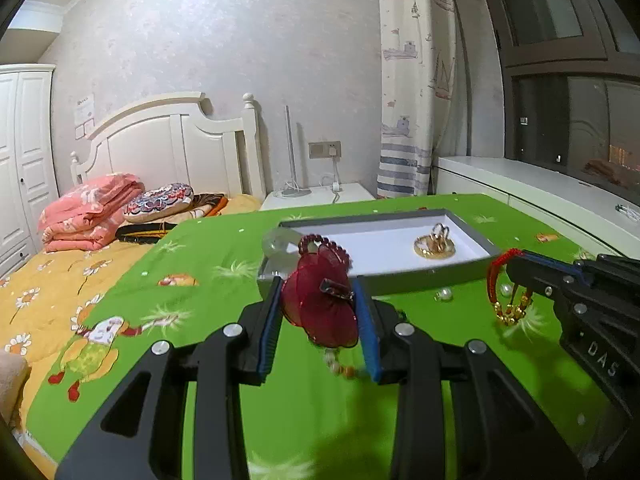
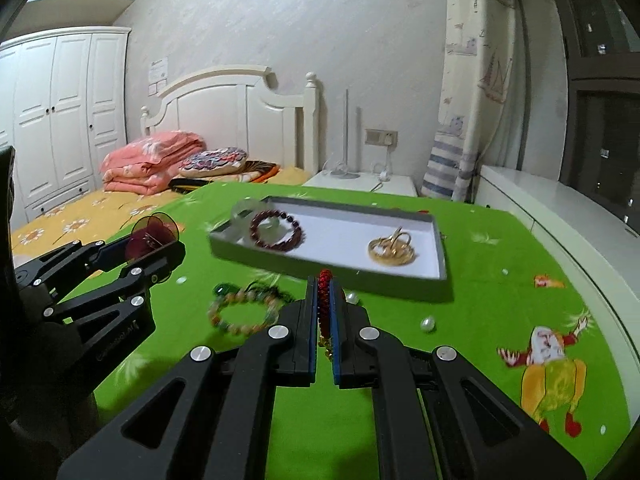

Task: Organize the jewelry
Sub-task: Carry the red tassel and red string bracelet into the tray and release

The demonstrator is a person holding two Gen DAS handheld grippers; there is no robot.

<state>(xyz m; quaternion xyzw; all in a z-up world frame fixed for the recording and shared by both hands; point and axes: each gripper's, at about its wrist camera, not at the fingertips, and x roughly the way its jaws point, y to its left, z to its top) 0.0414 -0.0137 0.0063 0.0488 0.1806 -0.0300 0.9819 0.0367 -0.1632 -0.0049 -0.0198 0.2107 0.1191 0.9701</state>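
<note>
My left tongs [image 1: 320, 312] are closed partway on a dark red gauzy flower ornament [image 1: 320, 304], its petals pressed between the blue pads, with a small beaded tassel [image 1: 340, 366] dangling below. My right tongs [image 2: 325, 312] are pinched almost shut on a red braided cord bracelet [image 2: 325, 292] that stands on edge between the pads; from the left wrist view its gold charms [image 1: 510, 312] hang under the loop.

Ahead of both, on the green cloth of the worktop [image 2: 480, 280], lies a shallow grey box [image 2: 332, 270] with a white floor. Inside it, toward the left end, rests a dark red bead bracelet [image 2: 276, 232] ringed around something pale that I cannot make out. Toward the right end sits a gold ornament [image 2: 392, 250] on a round base, well apart from the bracelet. A clear rounded piece [image 2: 240, 212] is at the box's left corner.

Outside the box, on the cloth, lie a pale mixed-bead bracelet [image 2: 242, 312] with a green stone [image 2: 221, 289], just left of my right tongs, and a few loose pearls [image 2: 427, 325] near the box's front wall.
</note>
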